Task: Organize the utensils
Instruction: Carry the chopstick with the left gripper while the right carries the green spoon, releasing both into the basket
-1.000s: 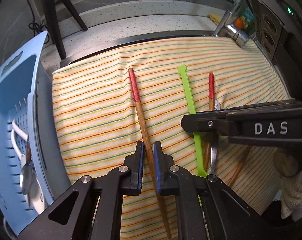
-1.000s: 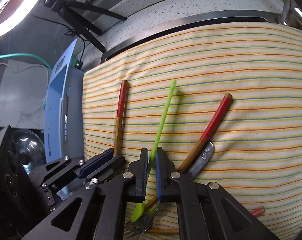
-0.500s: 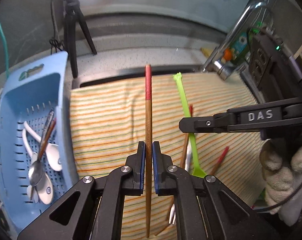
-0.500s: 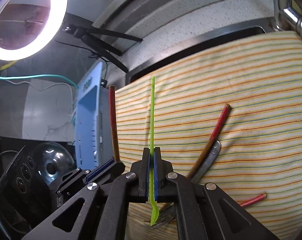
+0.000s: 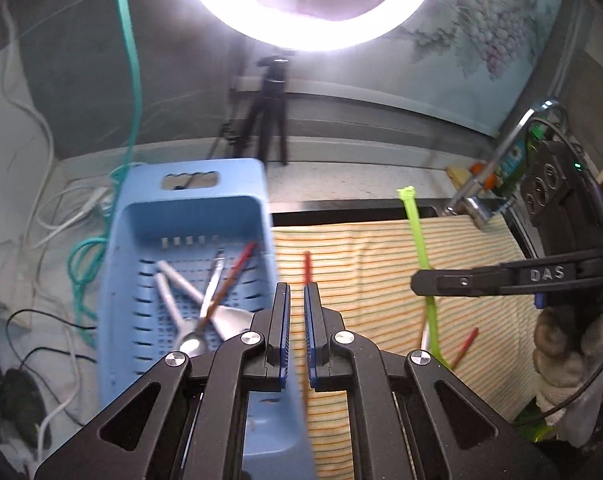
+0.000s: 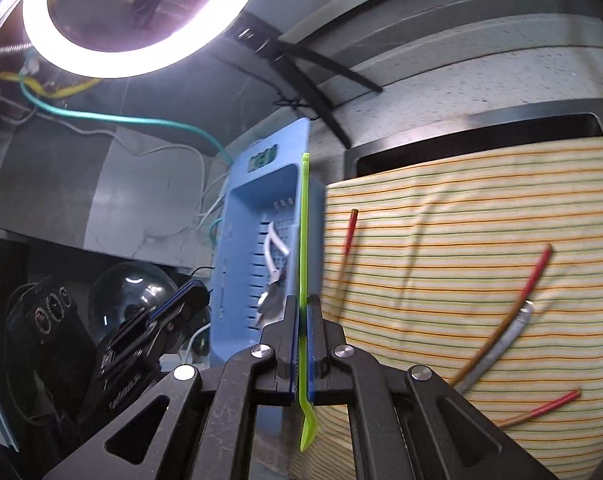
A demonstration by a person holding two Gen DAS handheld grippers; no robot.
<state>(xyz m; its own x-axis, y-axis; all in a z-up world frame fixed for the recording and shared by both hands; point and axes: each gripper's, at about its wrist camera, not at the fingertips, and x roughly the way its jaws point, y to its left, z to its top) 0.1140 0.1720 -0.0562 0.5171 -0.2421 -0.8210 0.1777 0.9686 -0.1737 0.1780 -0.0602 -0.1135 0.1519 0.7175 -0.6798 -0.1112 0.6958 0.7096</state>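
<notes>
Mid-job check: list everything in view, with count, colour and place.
basket: 1, light blue, left of the cloth
spoons: several, white and metal, in the basket
basket chopstick: 1, red-tipped, in the basket
cloth: 1, yellow striped, on the counter
loose chopsticks: 2, red-tipped wood, on the cloth
metal handle: 1, silver, on the cloth
ring light: 1, white, overhead
left hand-held gripper: 1, black, shut on the held chopstick, red-tipped
right hand-held gripper: 1, black, shut on the green utensil
gloved hand: 1, pale, on the right hand-held gripper
</notes>
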